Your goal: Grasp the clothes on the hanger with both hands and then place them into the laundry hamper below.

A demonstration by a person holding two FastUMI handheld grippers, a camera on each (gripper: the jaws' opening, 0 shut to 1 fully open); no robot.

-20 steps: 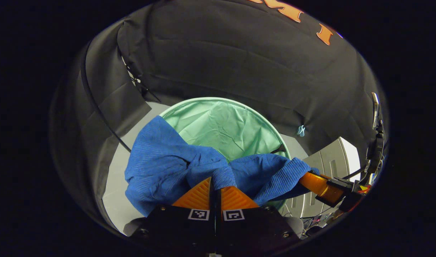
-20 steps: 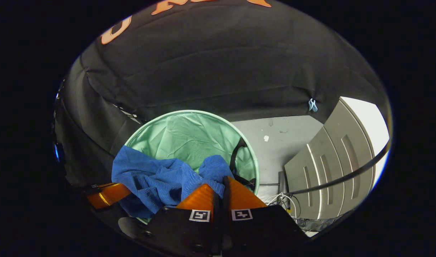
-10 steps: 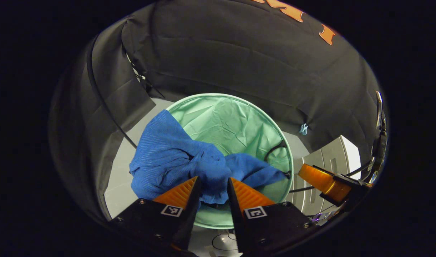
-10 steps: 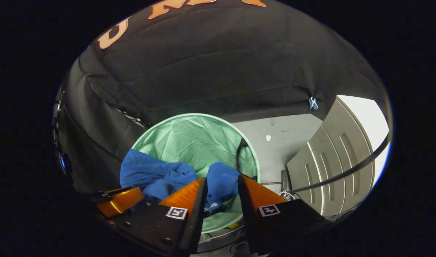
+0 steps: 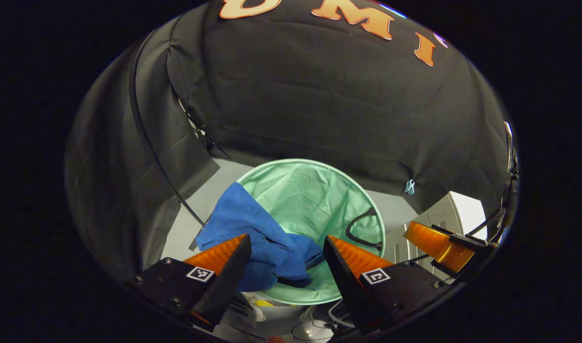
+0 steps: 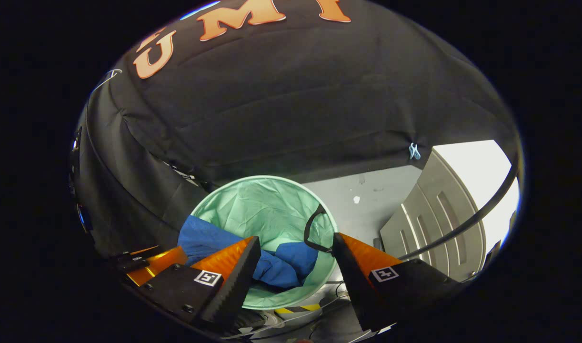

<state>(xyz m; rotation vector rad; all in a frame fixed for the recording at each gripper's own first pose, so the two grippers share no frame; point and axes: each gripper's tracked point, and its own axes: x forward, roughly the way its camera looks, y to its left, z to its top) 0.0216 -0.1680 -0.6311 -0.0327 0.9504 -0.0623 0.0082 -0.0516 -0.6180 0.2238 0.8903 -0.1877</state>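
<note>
Releasing step, judged from how things lie: both grippers hang above the hamper [image 5: 315, 190] with nothing between their fingers.

Left gripper view, left to right: floor [image 5: 200, 209] at the hamper's left; blue garment [image 5: 253, 238] draped over the hamper's left rim, one flap hanging outside, the rest slumped down the inner wall. Left gripper [image 5: 286, 257] directly above it, jaws wide, holding nothing. Black handle loop [image 5: 360, 228] on the hamper's right wall. Right gripper [image 5: 438, 245] farther right, seen side-on.

Right gripper view, left to right: one orange finger of the left gripper at lower left, the garment bunched in the hamper's near-left part with an edge over the rim, right gripper [image 6: 296, 262] jaws wide and empty above it, grey cabinet [image 6: 438, 224] at far right.

Assessment: garment is mostly in, not fully. The next move likely calls for either nudging the overhanging flap inward with the left gripper or drawing both grippers up and clear. Risk: the flap's weight could pull the cloth back out.
</note>
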